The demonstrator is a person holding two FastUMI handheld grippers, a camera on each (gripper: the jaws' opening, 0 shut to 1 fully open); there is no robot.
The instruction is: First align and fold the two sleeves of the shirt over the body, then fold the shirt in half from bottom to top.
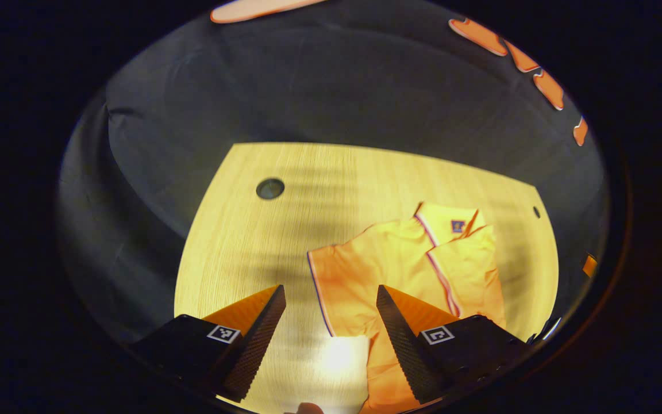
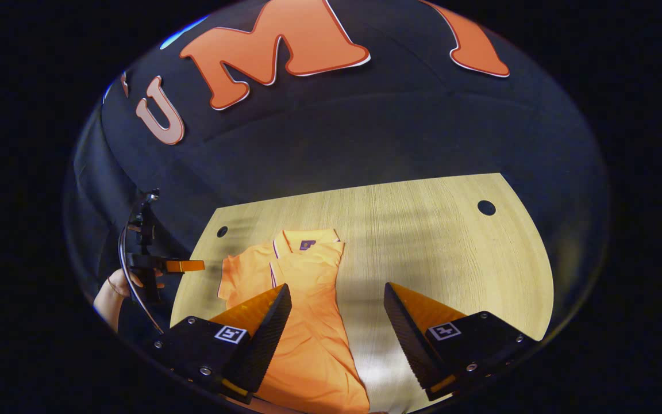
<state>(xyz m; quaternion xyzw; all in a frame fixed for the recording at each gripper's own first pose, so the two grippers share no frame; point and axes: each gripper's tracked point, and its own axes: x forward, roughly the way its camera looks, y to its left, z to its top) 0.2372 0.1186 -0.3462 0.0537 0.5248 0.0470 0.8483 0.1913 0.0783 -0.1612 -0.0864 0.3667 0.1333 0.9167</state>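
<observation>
Shirt point(image 2: 308, 322) flat on the table point(image 2: 451, 253).
Your left gripper point(image 1: 331, 293) and right gripper point(image 2: 337, 290) hover wide apart, holding nothing.

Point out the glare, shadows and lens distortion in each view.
Left gripper view: blown-out glare patch on the table beside the shirt, banded shadows, table edges bowed by the fisheye. Right gripper view: softer glare near the right claw, striped shadows, same curved distortion.

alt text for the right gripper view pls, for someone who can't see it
An orange polo shirt lies collar-up on a pale wooden table, its right side already folded over the body. The right hand-held gripper hovers open above it, and the left hand-held gripper is held by a hand at the table's left edge.
</observation>
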